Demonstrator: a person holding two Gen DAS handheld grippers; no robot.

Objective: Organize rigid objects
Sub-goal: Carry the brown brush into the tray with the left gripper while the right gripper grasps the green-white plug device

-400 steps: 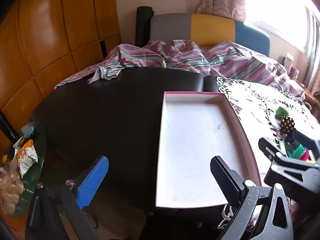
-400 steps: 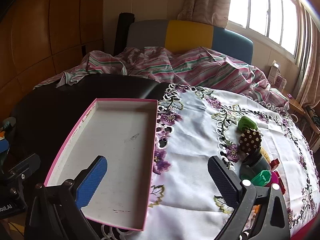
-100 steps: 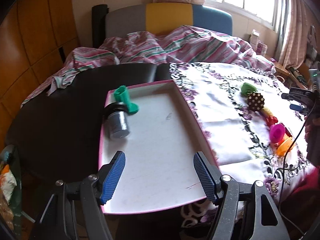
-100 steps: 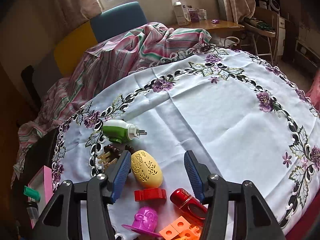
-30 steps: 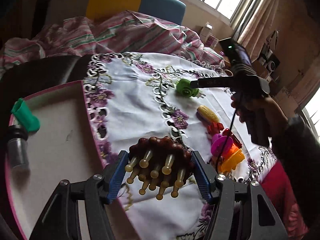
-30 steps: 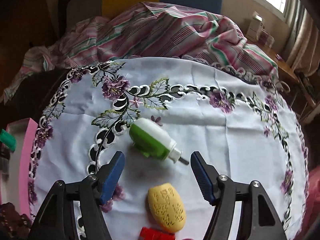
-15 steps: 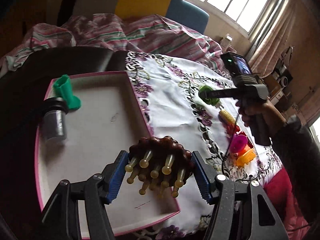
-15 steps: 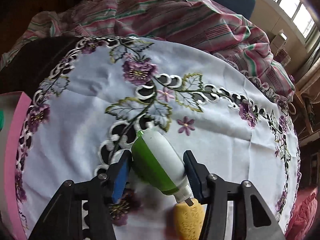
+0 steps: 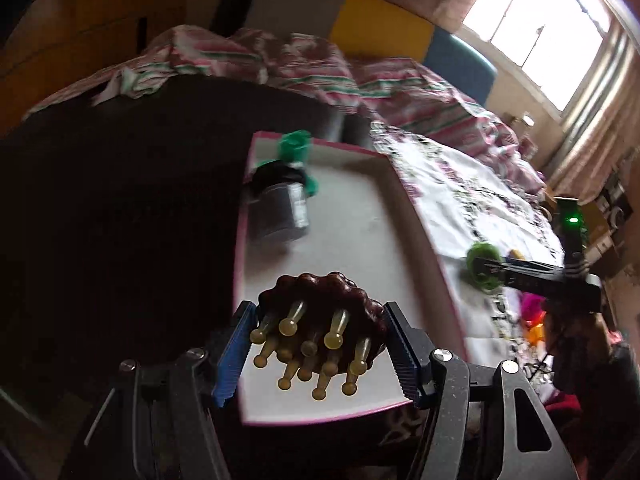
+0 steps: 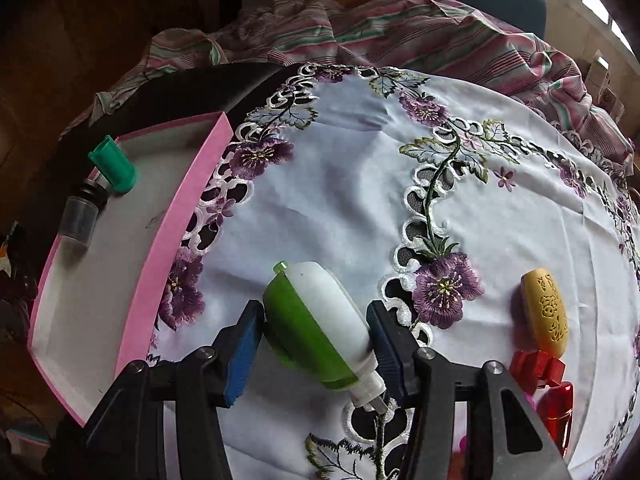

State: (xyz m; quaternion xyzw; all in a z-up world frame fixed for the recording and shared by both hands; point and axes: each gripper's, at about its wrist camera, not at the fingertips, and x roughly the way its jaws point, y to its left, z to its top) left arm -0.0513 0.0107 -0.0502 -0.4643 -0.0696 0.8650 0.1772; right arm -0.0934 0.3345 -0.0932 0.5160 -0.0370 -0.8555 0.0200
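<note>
The left gripper [image 9: 318, 344] is clamped on the brown massager [image 9: 324, 312], above the near end of the pink tray [image 9: 420, 236]. The right gripper [image 10: 316, 344] is closed around the green-white bottle [image 10: 320, 320], over the tablecloth [image 10: 352, 184] right of the tray.

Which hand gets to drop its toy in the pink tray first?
Probably left. The left gripper holds the brown wooden massager with yellow pegs over the pink-rimmed white tray. The right gripper holds the green-and-white plastic plug-in above the embroidered tablecloth.
</note>
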